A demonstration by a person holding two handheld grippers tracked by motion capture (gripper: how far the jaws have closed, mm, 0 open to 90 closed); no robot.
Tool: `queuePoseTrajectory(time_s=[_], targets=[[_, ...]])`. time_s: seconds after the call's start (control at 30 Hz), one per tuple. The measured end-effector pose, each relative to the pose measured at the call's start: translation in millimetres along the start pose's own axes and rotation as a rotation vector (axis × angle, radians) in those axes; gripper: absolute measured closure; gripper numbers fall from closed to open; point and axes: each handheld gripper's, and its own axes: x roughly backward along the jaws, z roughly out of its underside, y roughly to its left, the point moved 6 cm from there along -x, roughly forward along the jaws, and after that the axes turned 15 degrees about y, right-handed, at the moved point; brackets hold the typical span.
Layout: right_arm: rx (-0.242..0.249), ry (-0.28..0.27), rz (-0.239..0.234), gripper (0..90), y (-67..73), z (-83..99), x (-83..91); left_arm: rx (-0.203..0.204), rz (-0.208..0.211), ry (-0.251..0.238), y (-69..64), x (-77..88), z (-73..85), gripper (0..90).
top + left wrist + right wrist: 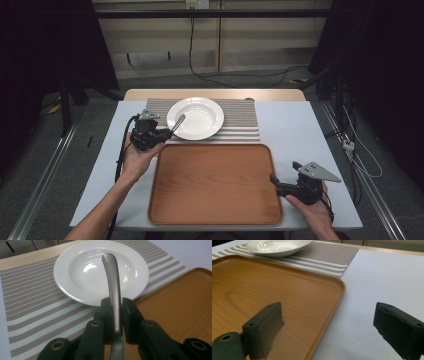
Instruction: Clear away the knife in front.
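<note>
Two hand-held grippers: left (116, 322) clamps one metal handle (112, 285), right (327, 332) gapes empty; one tray (215, 185), one plate (200, 120).

Looks like a lab or recording studio set up as a dining spot. Black curtains (45, 45) on both sides, cables (200, 70) trailing across a grey floor (40, 165), metal rails (45, 170) beside 1 white-topped table (300, 125). Staged with striped placemat (240, 120), white plate (200, 117), wooden tray (215, 185).
</note>
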Motion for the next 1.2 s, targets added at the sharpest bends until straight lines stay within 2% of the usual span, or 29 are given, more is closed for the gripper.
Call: queuePoseTrajectory(time_s=[0.07,0.2,0.43,0.6,0.7,1.03,1.2], targets=[[0.002,0.0,0.001,8.6,0.0,0.1,0.4,0.012,0.0,-0.014,-4.0,0.5,3.1,79.8],[0.001,0.0,0.001,8.6,-0.1,0.2,0.6,-0.002,0.008,-0.004,-11.0,0.3,12.0,79.8],[0.004,0.003,0.002,8.6,0.1,0.0,-0.6,-0.018,0.032,0.032,-27.0,-2.6,27.1,79.8],[0.007,0.003,0.002,8.6,0.3,-0.1,-0.2,-0.025,0.03,0.048,-37.2,-4.8,33.5,79.8],[0.007,0.001,0.002,8.6,0.3,0.0,0.3,-0.029,0.052,0.058,-41.5,-6.2,37.4,79.8],[0.006,0.002,0.002,8.6,0.5,-0.1,0.0,-0.043,0.057,0.098,-52.6,-17.8,52.8,79.8],[0.006,0.003,0.003,8.6,0.8,-0.1,0.1,-0.036,0.068,0.129,-57.8,-29.4,61.7,79.7]])
